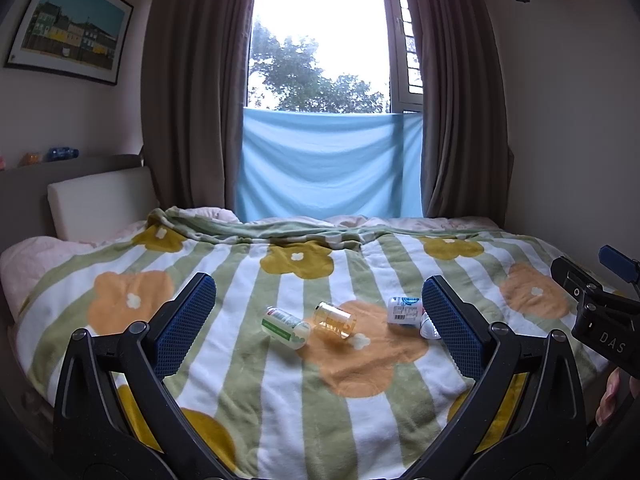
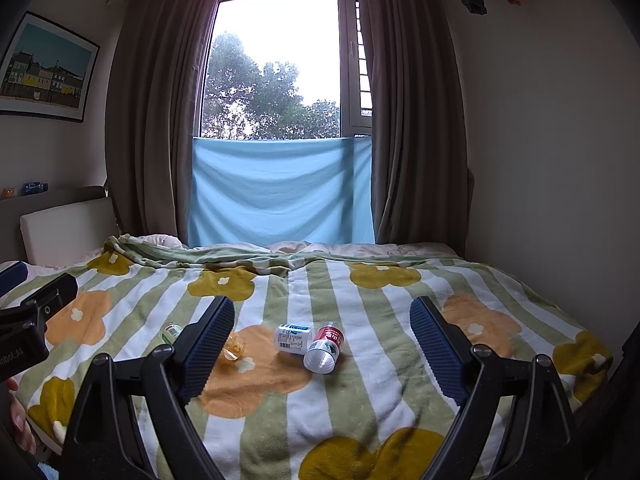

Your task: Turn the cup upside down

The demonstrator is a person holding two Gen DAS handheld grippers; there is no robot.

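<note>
Left wrist view: the left gripper is hovering above a flower-patterned blanket, its jaws spread wide and holding nothing. Framed between its blue pads, the amber cup is lying on its side on an orange flower, its open mouth facing near and to the right. Just left of it a green-labelled bottle is lying tipped over; to the right a white bottle is resting near a clear water bottle, which is mostly hidden behind the right pad. Part of the right gripper is showing at the far right edge.

Right wrist view: the right gripper is also hanging over the bed with its jaws wide and empty. The cup is peeking out from behind the left pad, while the white bottle and the red-labelled water bottle are lying touching between the pads. The green-labelled bottle is lying further left.

The plush blanket is looking like the main hazard: a smooth, round cup on soft bedding could be rolling away from a closing pad, or toppling again once set rim-down. The neighbouring bottles could be getting nudged, and the right gripper, centred on the bottles, could be closing on the wrong object.
</note>
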